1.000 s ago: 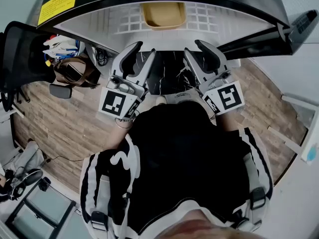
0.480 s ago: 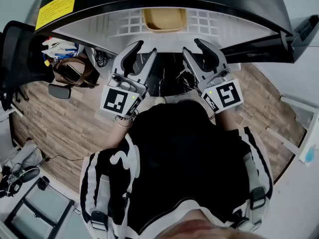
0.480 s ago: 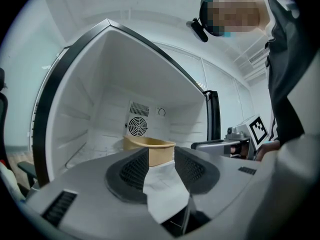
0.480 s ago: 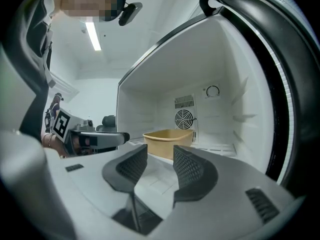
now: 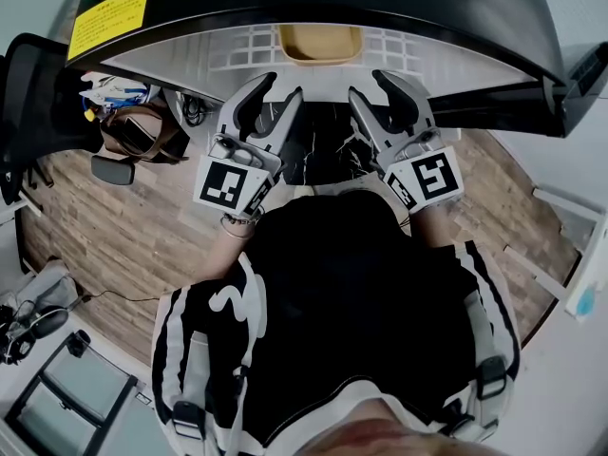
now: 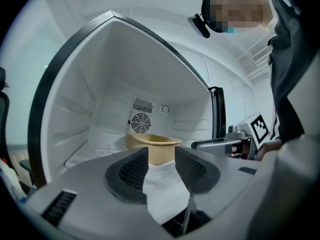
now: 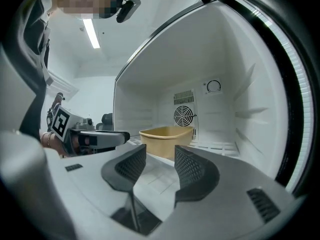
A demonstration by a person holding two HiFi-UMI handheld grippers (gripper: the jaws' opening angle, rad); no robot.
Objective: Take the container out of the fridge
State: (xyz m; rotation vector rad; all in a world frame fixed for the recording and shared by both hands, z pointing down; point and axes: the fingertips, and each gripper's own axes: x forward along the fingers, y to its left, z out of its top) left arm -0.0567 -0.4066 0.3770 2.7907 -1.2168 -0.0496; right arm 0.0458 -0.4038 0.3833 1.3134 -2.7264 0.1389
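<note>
Left claw (image 6: 161, 158): my jaws apart, just opening wider, holding nothing, at the fridge (image 6: 95, 84) mouth.
Right claw (image 7: 159, 156): likewise spreading, empty, beside it.
Container (image 6: 150, 144): inside the fridge, near its back.

Open fridge cavity (image 6: 107, 79) straight ahead of left hand-held gripper (image 5: 278, 91) and right hand-held gripper (image 5: 368, 85), jaws just widened around nothing, bare shelf (image 7: 152, 176) leading to container (image 7: 167, 138), white walls (image 7: 250, 114) on outer sides, black frame (image 5: 380, 8) above.
</note>
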